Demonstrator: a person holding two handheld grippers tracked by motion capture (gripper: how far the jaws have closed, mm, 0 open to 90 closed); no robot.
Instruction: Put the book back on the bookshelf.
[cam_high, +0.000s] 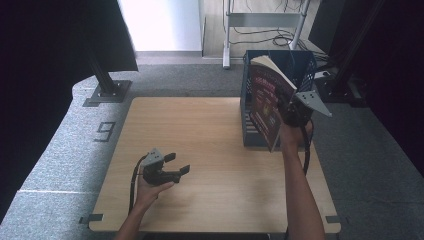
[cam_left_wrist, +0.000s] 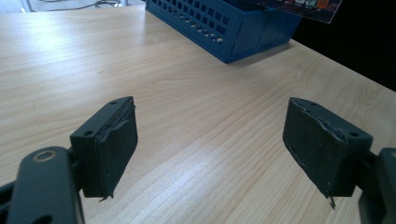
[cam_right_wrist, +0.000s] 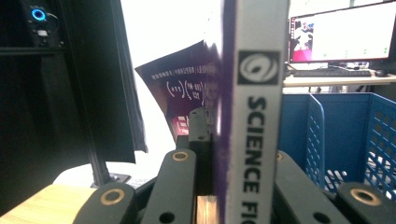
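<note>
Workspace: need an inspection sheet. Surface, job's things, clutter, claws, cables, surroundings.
Surface: light wooden table, bare in the middle.
Job's things: purple paperback book held upright and slightly tilted at the blue perforated plastic crate on the table's far right.
Clutter: nothing seen.
Claws: right claw shut on the book's spine; left claw open, low over the table.
Cables: black cable trails from the left claw; floor cables beyond.
Surroundings: grey carpet, black curtains, computer monitor.

Overhead looks forward-down; both close views share blue crate (cam_left_wrist: 233, 28) — probably.
</note>
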